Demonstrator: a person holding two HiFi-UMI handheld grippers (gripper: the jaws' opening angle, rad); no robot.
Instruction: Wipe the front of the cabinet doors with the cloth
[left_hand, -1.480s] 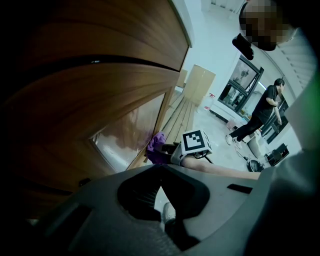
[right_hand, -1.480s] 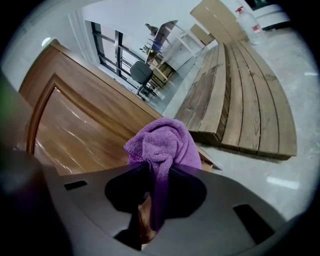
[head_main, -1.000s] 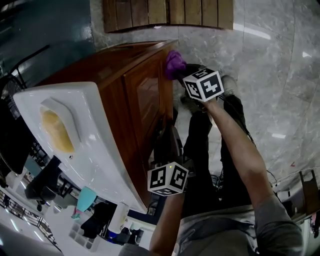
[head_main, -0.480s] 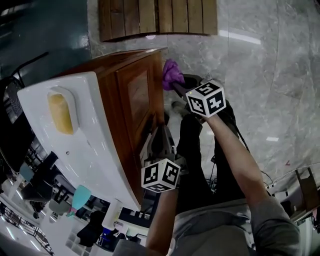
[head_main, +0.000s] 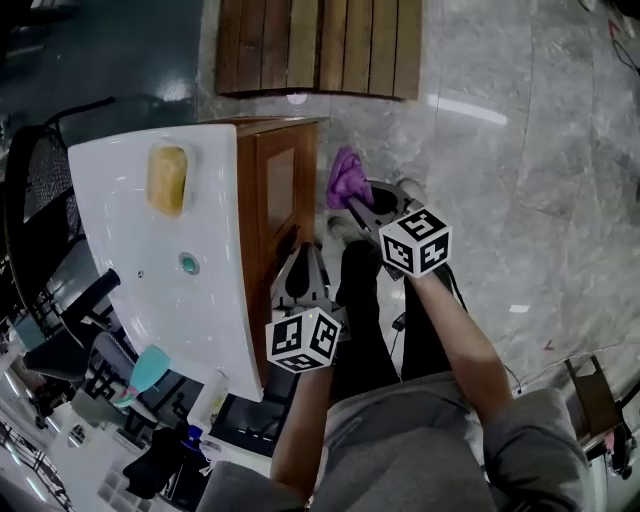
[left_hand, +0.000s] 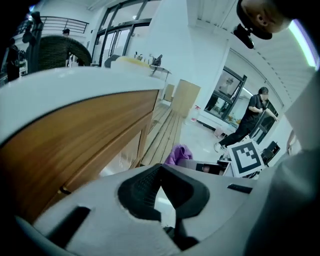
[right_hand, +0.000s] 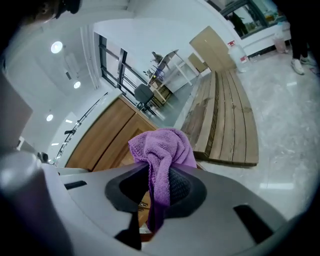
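The purple cloth (head_main: 346, 176) hangs bunched from my right gripper (head_main: 354, 199), which is shut on it. In the head view the cloth sits just right of the brown wooden cabinet door (head_main: 282, 187), a small gap away from it. In the right gripper view the cloth (right_hand: 163, 148) drapes between the jaws, with the cabinet (right_hand: 103, 136) behind on the left. My left gripper (head_main: 300, 258) is lower, close to the cabinet front, shut with nothing in it. The left gripper view shows the door (left_hand: 75, 142) at left and the cloth (left_hand: 179, 154) ahead.
A white sink top (head_main: 125, 260) with a yellow sponge (head_main: 167, 178) covers the cabinet. A wooden slatted platform (head_main: 318, 45) lies on the marble floor beyond it. A black chair (head_main: 40, 190) stands left. Bottles (head_main: 150, 370) crowd the lower left. A person (left_hand: 252, 114) stands far off.
The right gripper has drawn the cloth away from the cabinet door's far corner, toward me. The left gripper stays low by the cabinet. My head view has swung over the sink.
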